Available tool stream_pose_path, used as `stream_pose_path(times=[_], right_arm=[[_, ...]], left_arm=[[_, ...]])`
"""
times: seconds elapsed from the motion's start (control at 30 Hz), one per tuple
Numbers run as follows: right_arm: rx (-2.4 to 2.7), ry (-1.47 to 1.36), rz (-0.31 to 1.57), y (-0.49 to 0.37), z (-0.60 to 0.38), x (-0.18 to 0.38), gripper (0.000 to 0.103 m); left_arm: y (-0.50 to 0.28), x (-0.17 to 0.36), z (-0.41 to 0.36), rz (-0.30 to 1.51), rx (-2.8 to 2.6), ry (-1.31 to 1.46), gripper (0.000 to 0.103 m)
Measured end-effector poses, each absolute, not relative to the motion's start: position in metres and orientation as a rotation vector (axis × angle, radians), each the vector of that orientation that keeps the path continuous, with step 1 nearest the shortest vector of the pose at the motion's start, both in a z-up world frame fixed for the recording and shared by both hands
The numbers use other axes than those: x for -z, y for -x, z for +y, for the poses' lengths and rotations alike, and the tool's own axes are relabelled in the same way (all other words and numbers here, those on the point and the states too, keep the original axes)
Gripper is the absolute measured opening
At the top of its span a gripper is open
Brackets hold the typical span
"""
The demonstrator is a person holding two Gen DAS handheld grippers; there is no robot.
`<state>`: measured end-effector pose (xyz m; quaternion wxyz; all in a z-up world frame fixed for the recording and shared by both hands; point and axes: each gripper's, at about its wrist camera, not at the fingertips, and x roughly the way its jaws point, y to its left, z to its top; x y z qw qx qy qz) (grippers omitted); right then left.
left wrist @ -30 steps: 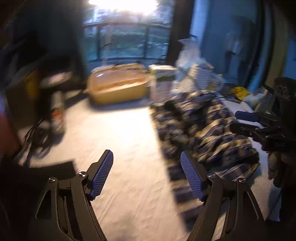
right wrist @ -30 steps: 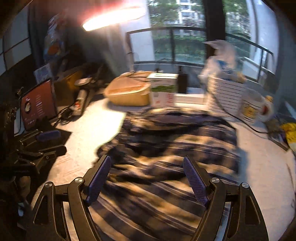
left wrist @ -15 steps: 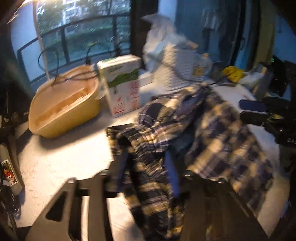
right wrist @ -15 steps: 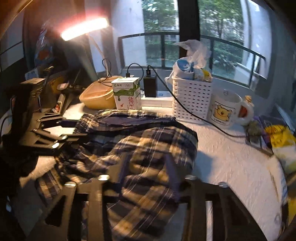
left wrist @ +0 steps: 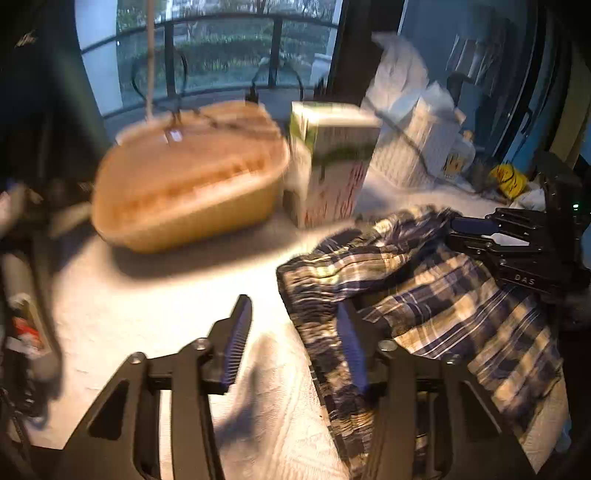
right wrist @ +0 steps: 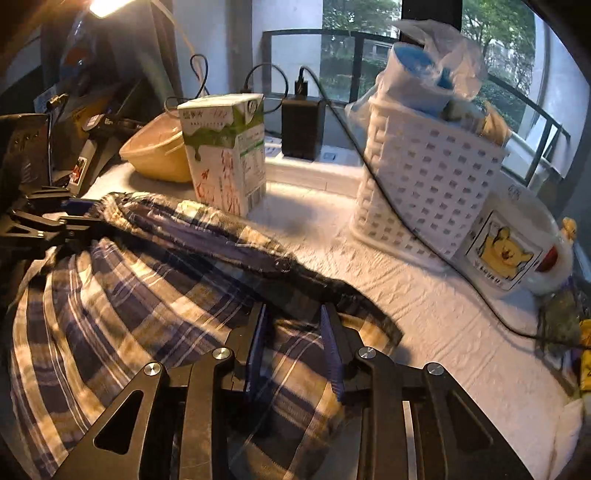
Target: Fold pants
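White textured tabletop [right wrist: 424, 295] by balcony window [right wrist: 343, 62]; left gripper [left wrist: 295, 332] released, right gripper [right wrist: 291, 343] pinching plaid pants [right wrist: 129, 295]

milk carton [right wrist: 225, 151], white basket [right wrist: 428, 192], bear mug [right wrist: 513, 243]

A lived-in room of a home, by its clutter: a desk [right wrist: 424, 314] under a white textured cloth carries a milk carton [right wrist: 225, 151], a white plastic basket [right wrist: 424, 192] stuffed with bags, a cartoon-bear mug [right wrist: 513, 243] and a tan tub [left wrist: 188, 181]. Behind them, a window overlooks a balcony railing [left wrist: 221, 26] and trees.
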<state>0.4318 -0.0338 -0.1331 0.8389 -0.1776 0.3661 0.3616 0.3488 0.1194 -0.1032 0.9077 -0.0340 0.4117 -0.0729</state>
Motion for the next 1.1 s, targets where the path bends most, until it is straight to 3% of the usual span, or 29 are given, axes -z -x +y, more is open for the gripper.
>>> stream_pose_path(times=[0.17, 0.4, 0.6, 0.8, 0.83, 0.87, 0.9, 1.1], right_arm=[[-0.773, 0.357, 0.722, -0.428, -0.041, 0.108, 0.031], [-0.794, 0.401, 0.729, -0.436, -0.022, 0.109, 0.031], [-0.804, 0.415, 0.812, -0.459, -0.005, 0.137, 0.031], [-0.819, 0.444, 0.839, -0.471, 0.002, 0.145, 0.031], [-0.822, 0.445, 0.843, -0.472, 0.002, 0.146, 0.031], [-0.825, 0.447, 0.842, -0.473, 0.001, 0.147, 0.031], [-0.826, 0.446, 0.843, -0.474, 0.001, 0.148, 0.031], [-0.759, 0.403, 0.804, -0.463, -0.014, 0.123, 0.031]], left_arm=[[-0.327, 0.064, 0.108, 0.732, 0.205, 0.013, 0.053], [-0.338, 0.055, 0.095, 0.731, 0.234, -0.037, 0.053], [-0.382, 0.102, 0.091, 0.873, 0.194, -0.098, 0.053], [-0.403, 0.127, 0.116, 0.903, 0.180, 0.031, 0.056], [-0.406, 0.132, 0.121, 0.907, 0.178, 0.051, 0.059], [-0.409, 0.137, 0.125, 0.915, 0.155, 0.057, 0.071], [-0.409, 0.139, 0.128, 0.916, 0.128, 0.073, 0.075], [-0.385, 0.109, 0.131, 0.875, 0.109, 0.100, 0.075]])
